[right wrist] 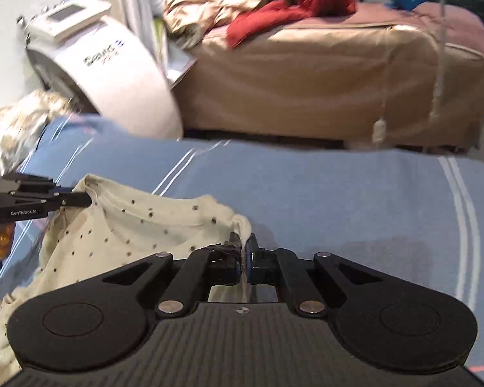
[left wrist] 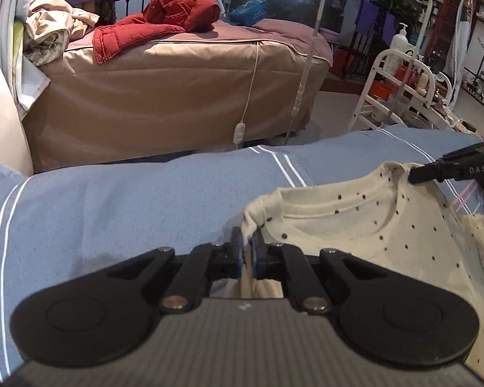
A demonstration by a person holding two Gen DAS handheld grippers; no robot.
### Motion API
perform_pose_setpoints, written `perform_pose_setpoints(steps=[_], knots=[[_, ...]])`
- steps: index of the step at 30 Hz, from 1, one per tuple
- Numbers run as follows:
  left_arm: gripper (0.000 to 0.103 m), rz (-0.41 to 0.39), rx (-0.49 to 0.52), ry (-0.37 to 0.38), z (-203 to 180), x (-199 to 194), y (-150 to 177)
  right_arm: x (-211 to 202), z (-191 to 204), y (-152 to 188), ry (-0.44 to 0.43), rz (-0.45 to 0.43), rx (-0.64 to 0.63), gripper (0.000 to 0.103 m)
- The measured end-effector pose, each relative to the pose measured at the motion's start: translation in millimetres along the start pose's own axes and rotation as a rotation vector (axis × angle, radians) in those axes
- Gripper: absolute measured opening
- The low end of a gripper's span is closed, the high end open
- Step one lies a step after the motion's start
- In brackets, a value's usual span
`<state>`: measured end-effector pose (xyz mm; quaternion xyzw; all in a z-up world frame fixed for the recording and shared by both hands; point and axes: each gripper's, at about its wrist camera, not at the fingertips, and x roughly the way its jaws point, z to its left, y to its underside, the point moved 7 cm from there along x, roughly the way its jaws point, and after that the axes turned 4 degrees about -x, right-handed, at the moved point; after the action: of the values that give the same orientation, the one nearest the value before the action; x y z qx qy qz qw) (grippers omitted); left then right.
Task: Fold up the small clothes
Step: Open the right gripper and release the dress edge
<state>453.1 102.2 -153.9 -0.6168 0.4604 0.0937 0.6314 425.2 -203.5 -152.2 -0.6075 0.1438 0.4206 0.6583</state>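
A cream dotted shirt (left wrist: 364, 225) lies spread on a blue striped bed cover (left wrist: 113, 209). The left hand-held gripper (left wrist: 247, 242) is clamped tight on the shirt's shoulder at one side of the neckline; the right hand-held gripper (right wrist: 243, 248) pinches the opposite shoulder. Beyond the shirt, a red jacket (left wrist: 158, 22) lies on a tan-covered bed (left wrist: 177, 90).

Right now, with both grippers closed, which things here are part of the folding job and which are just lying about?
Job:
- dotted cream shirt
- left gripper, pinching one shoulder
- right gripper, pinching the other
- blue sheet under it

Lying about:
- red jacket
- beige bed
- white machine
- white rack
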Motion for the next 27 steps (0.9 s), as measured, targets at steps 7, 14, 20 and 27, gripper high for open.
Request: perform_pose_setpoints(steps=[7,14,20,27], knots=[[0.069,0.062,0.101,-0.231,-3.3,33.0,-5.3,16.5,-6.6,19.1,0.133,0.075,-0.029,0.032],[0.092,-0.013,0.062,-0.292,27.0,-56.8,15.2,-60.6,-4.8,31.0,0.163,-0.107,-0.012,0.103],[0.096,0.020,-0.010,-0.204,39.8,-184.3,96.2,-118.0,43.3,85.3,-0.059,-0.049,0.090,0.103],[0.096,0.091,-0.105,-0.369,59.2,-306.8,207.3,-157.5,103.0,150.0,-0.061,-0.078,0.055,0.103]])
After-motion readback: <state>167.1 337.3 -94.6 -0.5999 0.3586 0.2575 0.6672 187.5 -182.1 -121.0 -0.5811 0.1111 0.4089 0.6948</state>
